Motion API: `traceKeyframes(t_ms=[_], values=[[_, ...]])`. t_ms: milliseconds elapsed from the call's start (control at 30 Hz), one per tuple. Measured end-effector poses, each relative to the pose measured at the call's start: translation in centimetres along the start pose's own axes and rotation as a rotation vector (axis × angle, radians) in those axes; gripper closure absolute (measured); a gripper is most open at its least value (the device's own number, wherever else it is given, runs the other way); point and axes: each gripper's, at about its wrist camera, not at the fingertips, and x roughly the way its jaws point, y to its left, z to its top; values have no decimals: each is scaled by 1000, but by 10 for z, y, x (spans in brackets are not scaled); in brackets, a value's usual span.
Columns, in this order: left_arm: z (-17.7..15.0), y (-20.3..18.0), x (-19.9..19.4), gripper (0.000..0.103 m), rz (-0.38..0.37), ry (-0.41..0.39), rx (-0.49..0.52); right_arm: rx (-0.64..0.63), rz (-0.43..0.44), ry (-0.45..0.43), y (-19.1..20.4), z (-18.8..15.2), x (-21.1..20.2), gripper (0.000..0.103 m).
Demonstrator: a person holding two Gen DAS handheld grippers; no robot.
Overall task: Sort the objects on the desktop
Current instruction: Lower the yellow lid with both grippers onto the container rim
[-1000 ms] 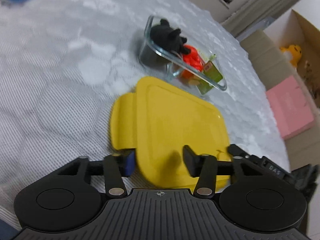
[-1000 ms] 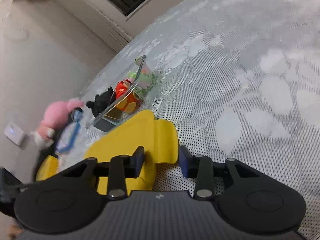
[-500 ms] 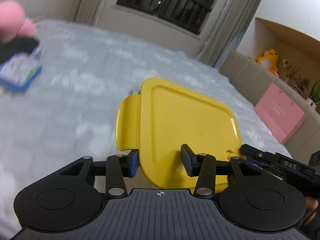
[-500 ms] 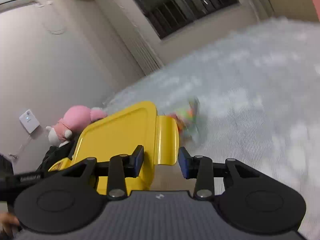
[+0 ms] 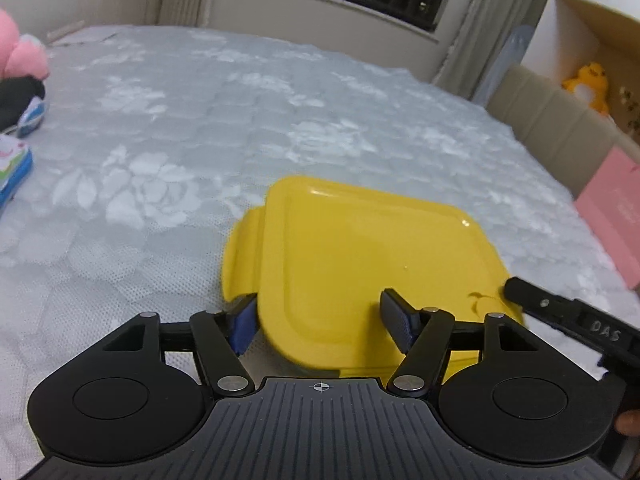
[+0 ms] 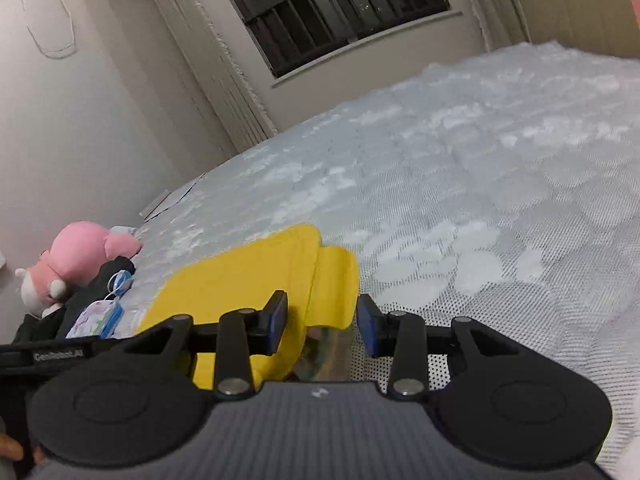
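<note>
A yellow plastic lid (image 5: 372, 256) is held up flat between both grippers. My left gripper (image 5: 320, 320) is shut on the lid's near edge. My right gripper (image 6: 322, 326) is shut on the lid's (image 6: 256, 284) side, by its flap. Under the lid in the right wrist view, a piece of the glass container (image 6: 324, 356) with coloured items shows. Most of the container is hidden by the lid.
A grey-white lace cloth (image 5: 200, 140) covers the table. A pink plush toy (image 6: 80, 256), a black item and a blue-edged pack (image 6: 100, 316) lie at the left. A pink box (image 5: 612, 208) and beige panels stand off the right edge.
Both grippers lifted the yellow lid off the cloth and carried it over the glass container, then lowered it a little. The container is now hidden under the lid.
</note>
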Motion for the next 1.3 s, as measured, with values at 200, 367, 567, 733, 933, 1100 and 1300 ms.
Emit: traceKeyframes(t_ms=[200,367,567,733,933,1100,1300], values=[[3,0,-13,25,37,18,34,-76,-65,-64,8,-2,-5,66],[14,8,-51,14,122,-82,-4,-39,-30,-177,5,6,-32,56],[22,25,-33,32,-124,-91,-167,75,47,-179,-8,21,-13,56],[21,30,-9,34,-155,14,-207,195,123,-88,-37,9,6,54],[13,13,-18,34,-322,91,-191,170,104,-34,-36,1,13,55],[20,30,-58,12,-163,-172,-184,138,36,-130,-22,10,-14,55],[22,63,-16,34,-30,-114,-266,100,-64,-157,-9,31,7,50]])
